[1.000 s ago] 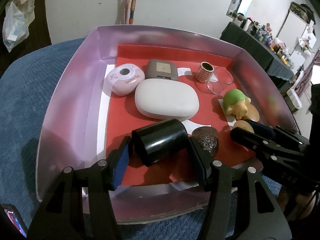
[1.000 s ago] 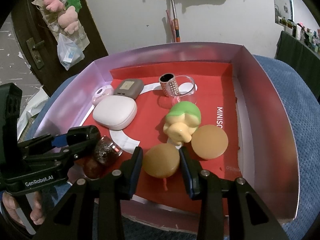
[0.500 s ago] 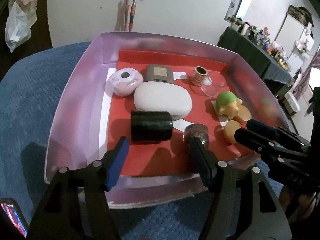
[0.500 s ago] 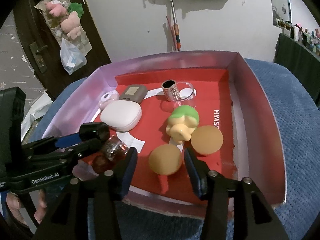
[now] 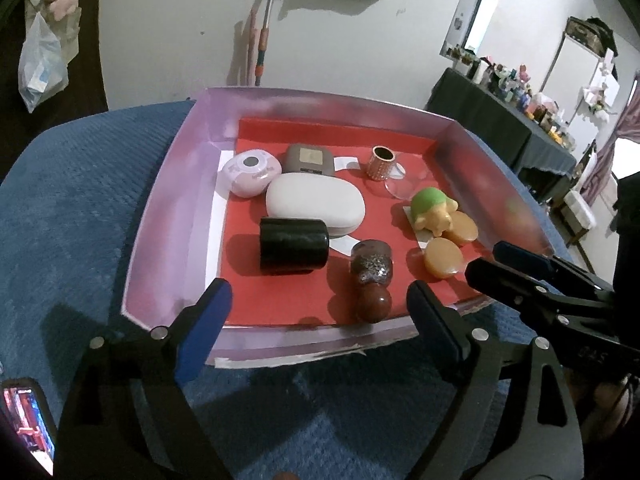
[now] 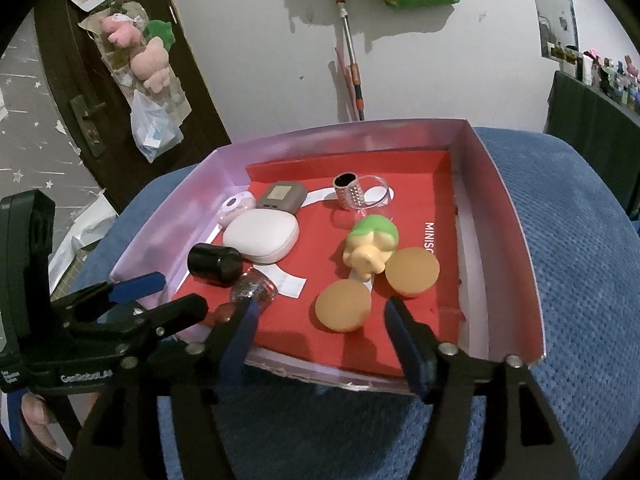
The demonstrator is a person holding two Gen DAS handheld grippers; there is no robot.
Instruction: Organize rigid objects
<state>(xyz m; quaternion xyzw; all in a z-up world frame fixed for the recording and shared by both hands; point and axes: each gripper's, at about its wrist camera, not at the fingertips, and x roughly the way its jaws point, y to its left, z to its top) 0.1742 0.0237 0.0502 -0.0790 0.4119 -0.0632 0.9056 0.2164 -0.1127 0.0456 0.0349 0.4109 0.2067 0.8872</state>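
Observation:
A purple-walled tray (image 5: 168,232) with a red floor rests on blue upholstery. A black cylinder (image 5: 294,245) lies on its side on the red floor. My left gripper (image 5: 318,312) hangs over the tray's near edge, its jaws opening, with nothing between them. One tan disc (image 6: 344,306) lies flat just ahead of my right gripper (image 6: 322,320). Its jaws are opening too, and the pads stand clear of the disc. A second tan disc (image 6: 412,266) and a green-and-yellow toy (image 6: 370,246) sit behind it.
The tray also holds a white oval case (image 5: 316,204), a pink round case (image 5: 250,172), a grey-brown case (image 5: 310,160), a studded ring (image 5: 382,162) and a glittery brown bottle (image 5: 372,276). A phone (image 5: 28,420) lies at my near left.
The left gripper let go of the black cylinder, the right let go of the tan disc. Both opened wide and drew back and up from the tray.

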